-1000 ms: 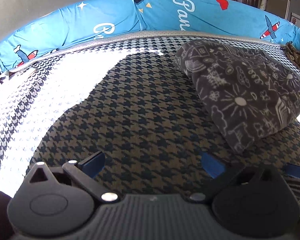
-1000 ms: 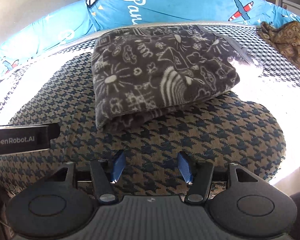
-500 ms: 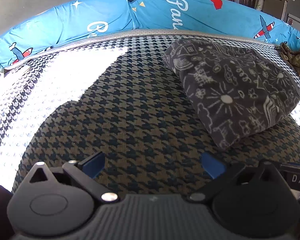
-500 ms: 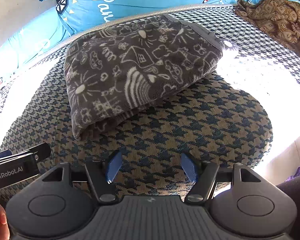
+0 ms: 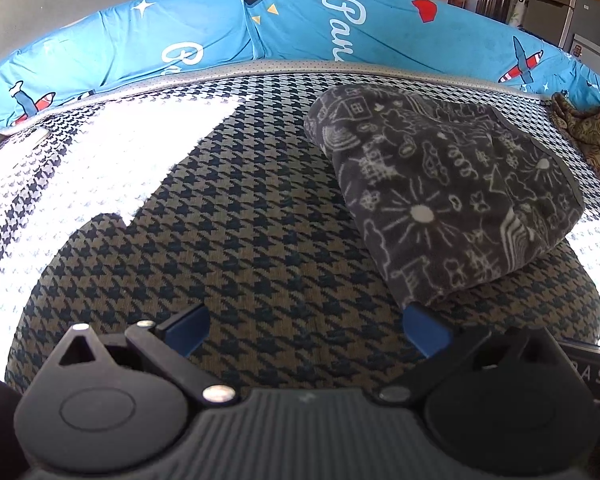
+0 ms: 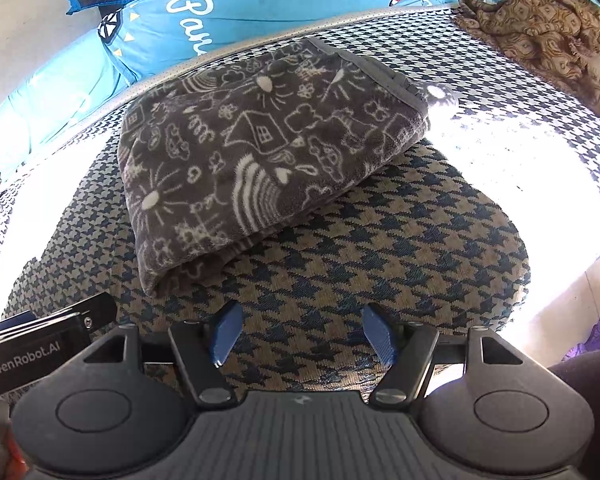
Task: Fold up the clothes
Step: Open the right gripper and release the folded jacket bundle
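While our left gripper (image 5: 304, 330) and right gripper (image 6: 304, 336) hover spread and empty, nudging the folded blanket (image 6: 260, 152) at twelve o'clock could unfold it.

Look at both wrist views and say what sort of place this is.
Probably a room in a home: a houndstooth-covered mattress with a blue printed bolster along its edge, a folded grey doodle-print blanket, and a refrigerator beyond.

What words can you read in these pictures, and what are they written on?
"GenRobot.AI": on the black gripper body at the right wrist view's left edge.
"Par", cut off: white script on the blue cushion cover.
"AS", cut off: on the black gripper part at the left wrist view's right edge.
White script further left on the cover: too cut off to read.
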